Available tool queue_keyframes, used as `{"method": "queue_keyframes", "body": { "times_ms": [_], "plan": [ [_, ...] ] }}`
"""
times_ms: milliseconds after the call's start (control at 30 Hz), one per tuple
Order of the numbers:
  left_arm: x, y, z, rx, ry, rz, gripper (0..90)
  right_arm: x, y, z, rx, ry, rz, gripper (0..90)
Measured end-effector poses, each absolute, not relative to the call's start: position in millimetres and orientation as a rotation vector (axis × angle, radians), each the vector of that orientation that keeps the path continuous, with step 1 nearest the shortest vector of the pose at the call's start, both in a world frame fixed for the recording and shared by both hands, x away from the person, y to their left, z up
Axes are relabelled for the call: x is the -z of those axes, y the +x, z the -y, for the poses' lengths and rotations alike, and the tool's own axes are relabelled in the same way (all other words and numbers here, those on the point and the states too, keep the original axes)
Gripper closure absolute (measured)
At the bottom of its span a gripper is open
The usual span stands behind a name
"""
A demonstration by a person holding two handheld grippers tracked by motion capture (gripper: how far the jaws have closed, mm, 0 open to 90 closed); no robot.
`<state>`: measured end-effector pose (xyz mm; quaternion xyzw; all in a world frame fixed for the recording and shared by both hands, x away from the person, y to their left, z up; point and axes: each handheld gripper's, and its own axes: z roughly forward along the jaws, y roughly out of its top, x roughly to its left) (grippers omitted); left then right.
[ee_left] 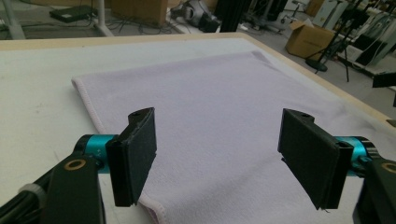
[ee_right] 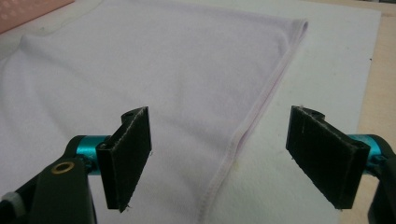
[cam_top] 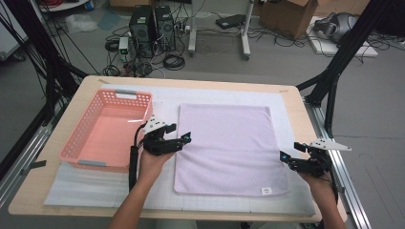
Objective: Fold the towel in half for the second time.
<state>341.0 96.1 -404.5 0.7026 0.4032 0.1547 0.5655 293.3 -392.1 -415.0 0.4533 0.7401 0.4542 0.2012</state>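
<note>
From above I can't read the small white label on the towel; it is too small. My left gripper covers a bit of the towel's left hem. The basket is cut off by the right gripper view's top left corner.

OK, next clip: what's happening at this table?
A person holds a two-jaw gripper in each hand over a pale lilac towel spread flat on a white mat. The left gripper hangs at the towel's left edge, the right gripper at its right edge. Both have their jaws wide open with nothing between them, so the towel is not yet gripped. A pink basket stands to the left of the towel.
</note>
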Motion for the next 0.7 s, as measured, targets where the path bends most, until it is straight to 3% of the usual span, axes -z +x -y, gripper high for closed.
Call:
{"method": "queue_keyframes", "body": {
  "times_ms": [233, 467, 700],
  "plan": [
    [401.6, 353.5, -92.9, -0.364, 1.643, -0.959, 30.7, 405.4, 309.7, 389.5, -1.272, 1.264, -2.079, 21.2],
    [404.4, 356.1, -91.2, -0.369, 1.643, -0.987, 25.1, 397.2, 318.2, 385.7, -1.252, 1.242, -2.106, 21.0],
    [408.3, 361.5, -92.0, -0.364, 1.625, -1.008, 25.8, 392.3, 321.7, 384.3, -1.249, 1.238, -2.11, 21.0]
  ]
}}
